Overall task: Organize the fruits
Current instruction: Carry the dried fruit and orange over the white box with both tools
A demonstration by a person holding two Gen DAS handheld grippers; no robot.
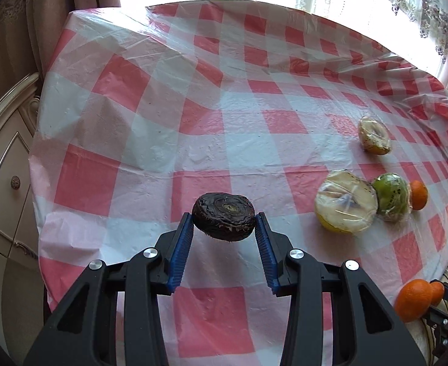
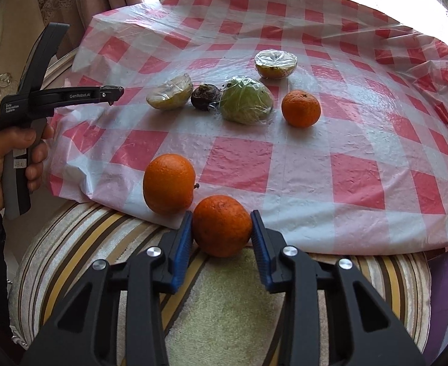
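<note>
A checked tablecloth (image 1: 224,116), striped cushion (image 2: 80,238), curtains (image 1: 71,6) and cabinet (image 1: 7,164).

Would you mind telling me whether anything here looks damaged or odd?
The dark fruit in the left tongs looks shrivelled and blackened, unlike the smooth orange in the right tongs; possibly spoiled.

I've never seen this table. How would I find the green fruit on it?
Look at the red-and-white checked tablecloth, at the row of fruit across its middle. The green fruit lies right beside the lone orange there. It is the only green piece, and it is wrapped in clear film.
</note>
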